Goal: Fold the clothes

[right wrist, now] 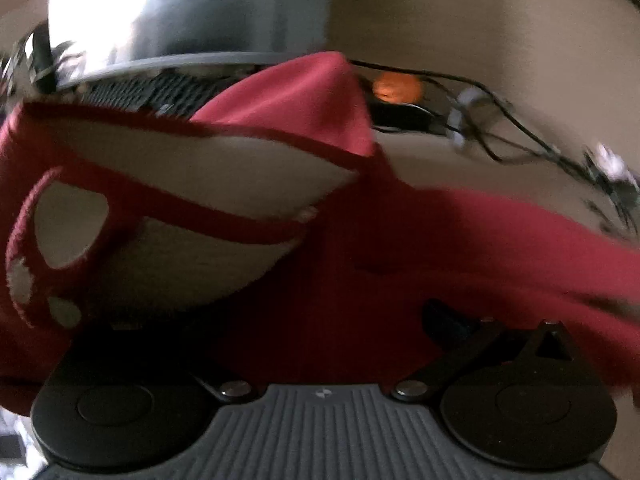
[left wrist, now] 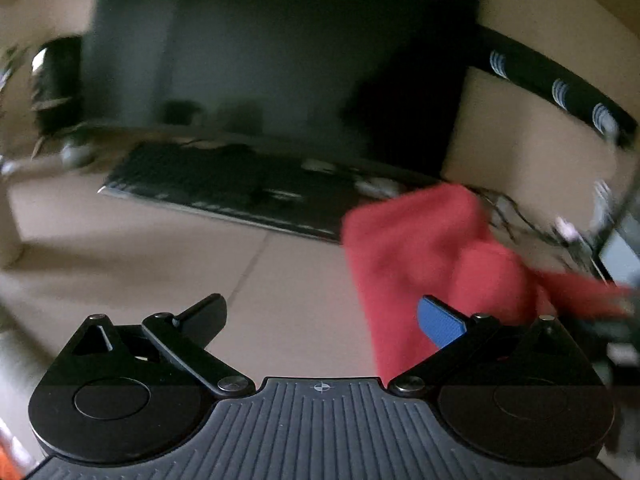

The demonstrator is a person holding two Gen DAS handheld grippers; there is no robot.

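Note:
A red garment (left wrist: pixel 432 256) hangs in the air at the right of the left wrist view, above a beige table (left wrist: pixel 160 248), and stretches off to the right edge. My left gripper (left wrist: pixel 320 316) is open with nothing between its fingers, and the cloth hangs just behind its blue right pad (left wrist: pixel 440 322). In the right wrist view the same red garment (right wrist: pixel 400 248), with thin straps and openings at the left, drapes across my right gripper (right wrist: pixel 320 316). Its right finger (right wrist: pixel 444 320) stands far out to the side, so the jaws are wide apart, and the left finger is hidden under cloth.
A black keyboard (left wrist: pixel 224 184) lies in front of a dark monitor (left wrist: pixel 260 60) at the back of the table. Tangled black cables (right wrist: pixel 520 136) and an orange object (right wrist: pixel 396 86) lie at the right. A black strap with white marks (left wrist: pixel 560 88) crosses the upper right. Both views are blurred.

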